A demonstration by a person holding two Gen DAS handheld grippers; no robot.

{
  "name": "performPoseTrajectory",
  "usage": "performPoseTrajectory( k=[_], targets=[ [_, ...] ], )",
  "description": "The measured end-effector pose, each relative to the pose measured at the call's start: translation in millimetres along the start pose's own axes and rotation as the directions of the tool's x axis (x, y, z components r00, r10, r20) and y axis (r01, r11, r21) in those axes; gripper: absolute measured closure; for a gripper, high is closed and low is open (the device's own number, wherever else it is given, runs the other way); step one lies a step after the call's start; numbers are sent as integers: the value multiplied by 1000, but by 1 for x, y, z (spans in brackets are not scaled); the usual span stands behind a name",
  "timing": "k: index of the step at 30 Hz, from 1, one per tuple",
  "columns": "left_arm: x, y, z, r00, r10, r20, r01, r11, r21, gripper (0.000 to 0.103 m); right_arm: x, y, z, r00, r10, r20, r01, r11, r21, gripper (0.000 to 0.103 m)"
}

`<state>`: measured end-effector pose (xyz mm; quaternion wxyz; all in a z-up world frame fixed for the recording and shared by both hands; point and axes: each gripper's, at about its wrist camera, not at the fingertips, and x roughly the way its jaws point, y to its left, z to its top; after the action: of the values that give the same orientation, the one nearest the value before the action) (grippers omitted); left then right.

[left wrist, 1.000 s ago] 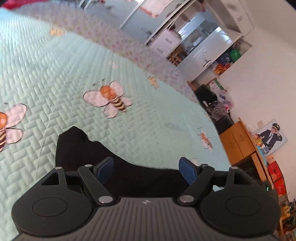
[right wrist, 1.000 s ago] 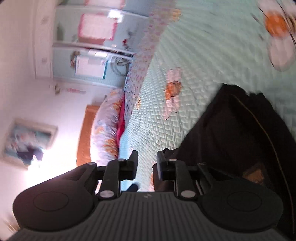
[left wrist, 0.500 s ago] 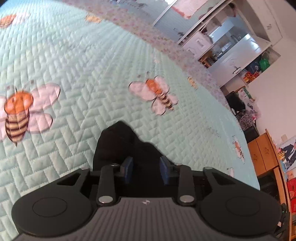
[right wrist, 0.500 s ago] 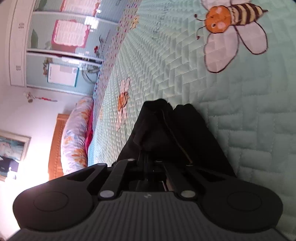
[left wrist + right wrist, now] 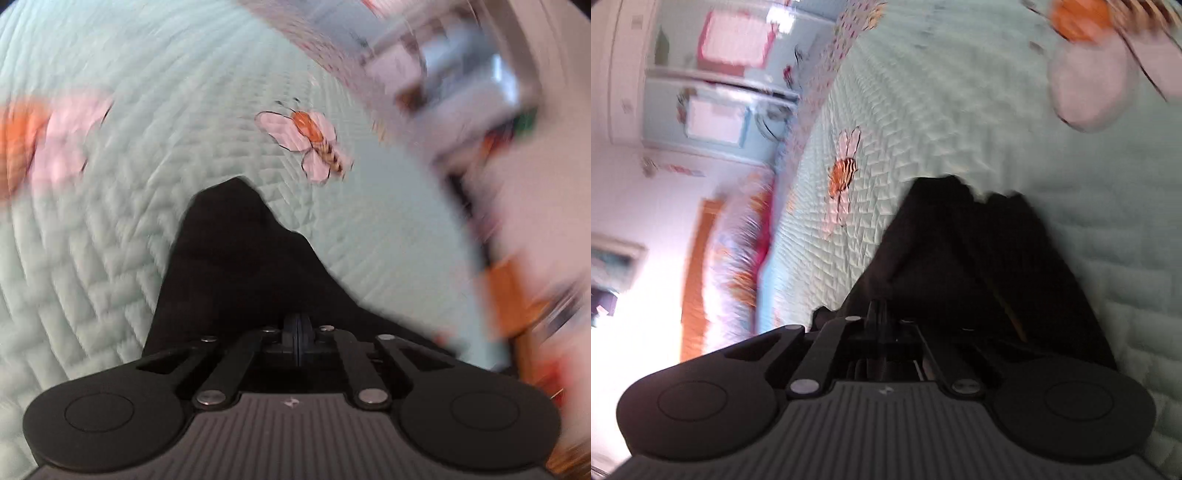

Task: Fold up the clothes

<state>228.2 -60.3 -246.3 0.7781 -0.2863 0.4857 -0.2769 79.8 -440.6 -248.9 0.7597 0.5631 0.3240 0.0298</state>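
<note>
While both views blur at their edges, a black garment (image 5: 243, 273) lies on a quilt (image 5: 110, 236), rising from the lower centre of each frame to an uneven peak near mid-frame. In the left wrist view the left gripper (image 5: 298, 338) has just been closing and its blue fingers (image 5: 303, 325) now meet, pressed together on the near edge of the cloth at lower centre. In the right wrist view the right gripper (image 5: 878, 314) is likewise closed, its dark fingers (image 5: 874, 308) together with the garment (image 5: 964, 266) bunched about them; folds run up toward two humps at centre right. The pale green quilt (image 5: 960, 122), stitched in a herringbone pattern, spreads around the cloth on all sides. A printed bee (image 5: 314, 142) sits upper centre in the left view, and another bee (image 5: 844, 173) left of centre in the right. Pillows (image 5: 738, 251) and a cupboard (image 5: 720, 74) fill that frame's left side.
</note>
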Motion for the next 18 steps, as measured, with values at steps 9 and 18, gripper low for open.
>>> performPoseTrajectory(
  k=[9, 18],
  targets=[
    [-23, -21, -10, 996, 55, 69, -62, 994, 95, 96, -17, 4, -12, 999, -26, 40, 27, 999, -32, 103],
    [-22, -46, 22, 993, 41, 113, -59, 986, 155, 56, -2, 54, -18, 999, 37, -38, -43, 984, -175, 96]
  ],
)
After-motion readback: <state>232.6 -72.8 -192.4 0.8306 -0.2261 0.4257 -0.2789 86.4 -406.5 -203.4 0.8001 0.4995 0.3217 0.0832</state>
